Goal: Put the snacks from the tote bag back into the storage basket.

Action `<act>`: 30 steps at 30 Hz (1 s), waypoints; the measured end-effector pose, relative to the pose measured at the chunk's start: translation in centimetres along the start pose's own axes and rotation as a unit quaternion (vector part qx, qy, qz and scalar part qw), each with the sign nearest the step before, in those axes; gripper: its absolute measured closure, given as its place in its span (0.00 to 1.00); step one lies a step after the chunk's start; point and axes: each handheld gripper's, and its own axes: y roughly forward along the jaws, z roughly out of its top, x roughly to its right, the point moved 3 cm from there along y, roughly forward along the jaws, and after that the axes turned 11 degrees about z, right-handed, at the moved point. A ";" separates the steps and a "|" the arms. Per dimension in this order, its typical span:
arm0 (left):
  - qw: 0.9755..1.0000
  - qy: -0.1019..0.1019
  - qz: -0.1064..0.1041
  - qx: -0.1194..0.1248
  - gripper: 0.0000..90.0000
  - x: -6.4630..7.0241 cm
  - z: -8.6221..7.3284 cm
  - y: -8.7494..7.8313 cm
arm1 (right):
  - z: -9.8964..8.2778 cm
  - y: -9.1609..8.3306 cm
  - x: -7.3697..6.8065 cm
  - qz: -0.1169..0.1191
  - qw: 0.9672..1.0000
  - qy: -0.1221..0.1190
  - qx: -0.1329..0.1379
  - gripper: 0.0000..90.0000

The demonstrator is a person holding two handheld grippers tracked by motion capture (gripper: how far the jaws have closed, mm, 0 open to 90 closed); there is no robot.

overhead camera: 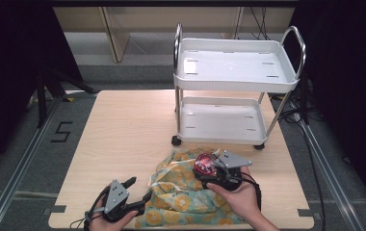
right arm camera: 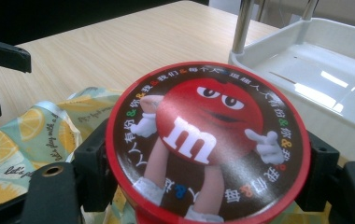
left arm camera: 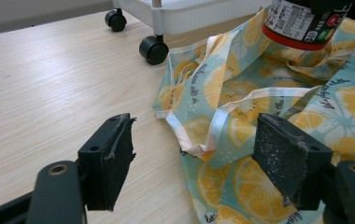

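A round can with a red lid (right arm camera: 208,140) printed with a red candy character sits between the jaws of my right gripper (right arm camera: 208,175), which is shut on its sides. In the high view the can (overhead camera: 204,164) is held just above a cloth bag (overhead camera: 181,192) with a yellow fruit print, and the right gripper (overhead camera: 206,169) is behind it. My left gripper (overhead camera: 139,188) stands open at the bag's left edge. In its own view the left gripper (left arm camera: 199,158) has its jaws wide apart, with the bag's white strap (left arm camera: 222,116) lying between them on the cloth bag (left arm camera: 259,88).
A white two-shelf cart (overhead camera: 236,65) on black wheels (left arm camera: 153,49) stands on the wooden table (overhead camera: 123,130) just behind the bag. Its lower shelf (right arm camera: 315,70) is close to the can. Open tabletop lies to the left.
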 end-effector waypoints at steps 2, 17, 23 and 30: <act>1.000 0.001 0.002 -0.002 0.31 0.0 0.0 0.0 | 0.0 -0.1 0.0 -0.006 1.000 0.003 0.001 0.29; 1.000 -0.001 0.003 0.000 0.31 0.0 0.1 -0.1 | 0.4 -0.9 0.7 -0.022 1.000 0.007 0.013 0.29; 1.000 -0.002 0.004 0.000 0.31 0.0 0.1 0.0 | 0.3 -1.2 0.7 -0.030 0.999 0.015 0.006 0.29; 1.000 -0.007 0.004 0.000 0.31 0.0 0.0 0.0 | 0.5 -1.7 1.1 -0.044 0.999 0.020 0.013 0.29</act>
